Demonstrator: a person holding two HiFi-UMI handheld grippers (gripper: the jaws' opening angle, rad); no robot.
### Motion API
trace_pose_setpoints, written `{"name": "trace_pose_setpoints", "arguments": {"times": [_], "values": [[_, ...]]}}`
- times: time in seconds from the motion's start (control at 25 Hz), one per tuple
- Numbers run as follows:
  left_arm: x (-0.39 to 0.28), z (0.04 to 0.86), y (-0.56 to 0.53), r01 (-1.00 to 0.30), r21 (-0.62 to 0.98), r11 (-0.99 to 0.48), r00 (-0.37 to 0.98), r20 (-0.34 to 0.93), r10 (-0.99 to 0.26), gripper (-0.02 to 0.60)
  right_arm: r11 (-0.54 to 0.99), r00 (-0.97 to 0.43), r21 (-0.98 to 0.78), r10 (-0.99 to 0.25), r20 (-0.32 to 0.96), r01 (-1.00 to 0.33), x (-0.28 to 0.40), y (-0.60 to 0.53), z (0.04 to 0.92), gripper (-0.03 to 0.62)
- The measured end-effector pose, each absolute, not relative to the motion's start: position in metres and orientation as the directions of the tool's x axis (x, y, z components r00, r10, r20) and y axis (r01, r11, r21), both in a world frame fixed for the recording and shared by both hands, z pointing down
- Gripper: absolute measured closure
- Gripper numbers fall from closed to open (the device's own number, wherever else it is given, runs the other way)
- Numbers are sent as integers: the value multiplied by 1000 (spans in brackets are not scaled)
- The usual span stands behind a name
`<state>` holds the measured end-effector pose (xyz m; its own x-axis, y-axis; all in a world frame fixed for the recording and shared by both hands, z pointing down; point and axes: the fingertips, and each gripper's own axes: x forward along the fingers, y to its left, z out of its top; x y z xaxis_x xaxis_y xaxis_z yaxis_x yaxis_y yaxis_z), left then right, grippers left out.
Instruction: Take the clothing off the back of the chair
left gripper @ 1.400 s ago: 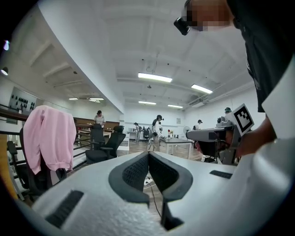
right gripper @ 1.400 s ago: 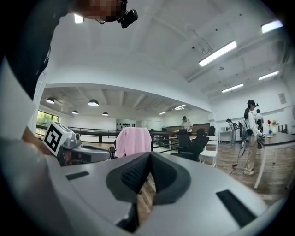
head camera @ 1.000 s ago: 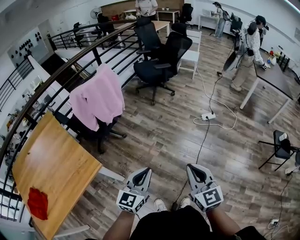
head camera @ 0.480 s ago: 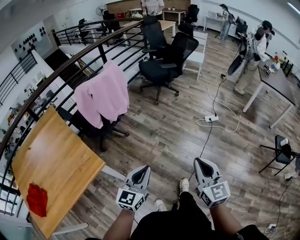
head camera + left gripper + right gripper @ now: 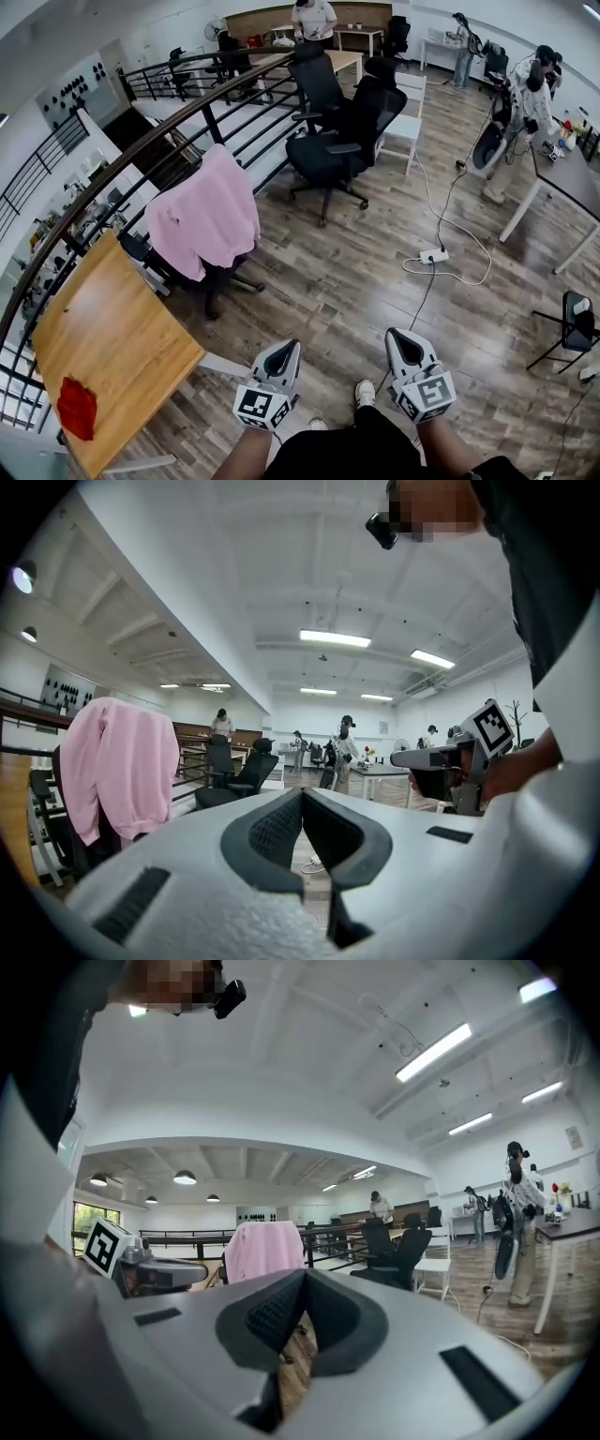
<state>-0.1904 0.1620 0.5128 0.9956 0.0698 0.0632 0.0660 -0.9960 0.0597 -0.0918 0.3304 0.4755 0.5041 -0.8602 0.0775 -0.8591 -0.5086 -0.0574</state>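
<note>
A pink garment (image 5: 204, 215) hangs over the back of a black office chair (image 5: 217, 277) beside the railing; it also shows as the pink garment (image 5: 117, 766) at the left of the left gripper view and as the pink garment (image 5: 265, 1250) in the middle of the right gripper view. My left gripper (image 5: 286, 346) and right gripper (image 5: 399, 335) are held level near my body, well short of the chair, both shut and empty. The right gripper's marker cube (image 5: 490, 727) is visible from the left gripper view.
A wooden table (image 5: 103, 350) with a red cloth (image 5: 75, 408) stands at the left. A curved black railing (image 5: 159, 122) runs behind the chair. More black chairs (image 5: 337, 141), a power strip with cable (image 5: 433, 255), desks and several people are farther off.
I have walked forward: the chair with the pink garment sits lower and closer in the head view. Both grippers stay shut and level in front of me.
</note>
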Motion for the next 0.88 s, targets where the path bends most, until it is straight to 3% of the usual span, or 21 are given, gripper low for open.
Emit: {"name": "trace_pose_setpoints", "arguments": {"times": [0.4, 0.88], "values": [[-98, 501, 152, -51, 23, -998, 997, 62, -49, 566, -417, 416, -17, -908, 53, -909, 23, 318, 467, 592], [-69, 510, 141, -177, 31, -984, 981, 87, -174, 566, -313, 312, -19, -949, 55, -950, 78, 300, 473, 591]]}}
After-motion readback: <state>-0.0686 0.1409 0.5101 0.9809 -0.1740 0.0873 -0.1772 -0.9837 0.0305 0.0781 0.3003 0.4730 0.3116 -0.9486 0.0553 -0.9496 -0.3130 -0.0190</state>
